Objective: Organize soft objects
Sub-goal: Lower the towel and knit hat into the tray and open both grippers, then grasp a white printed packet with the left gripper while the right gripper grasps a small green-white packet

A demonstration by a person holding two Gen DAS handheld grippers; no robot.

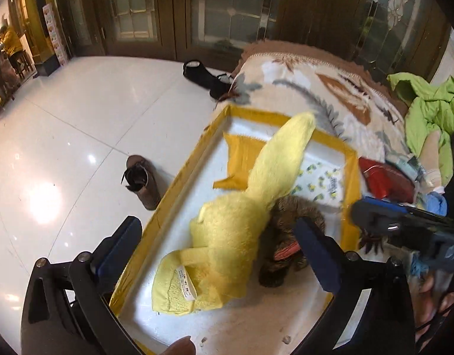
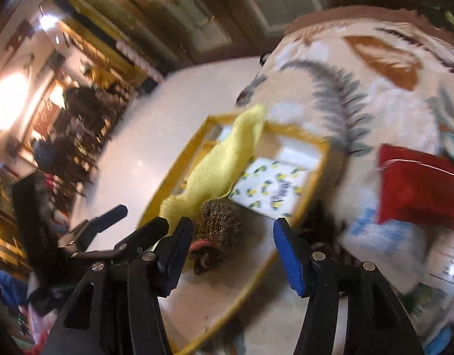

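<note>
The left gripper (image 1: 224, 254) has its jaws spread wide, holding nothing, over a white tray (image 1: 179, 186) with a yellow rim. The right gripper (image 2: 233, 257) has its jaws spread too. In the tray lie a yellow towel (image 1: 227, 236) and, touching it, a brown furry toy (image 2: 219, 222), partly hidden by a finger. The right view is blurry. The tray sits on a leaf-print blanket (image 1: 330, 88) beside a shiny white floor (image 1: 79, 118).

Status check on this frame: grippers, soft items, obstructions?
Left gripper open, empty. Right gripper open, empty. Yellow towel and brown plush in tray. Nothing blocking.
</note>
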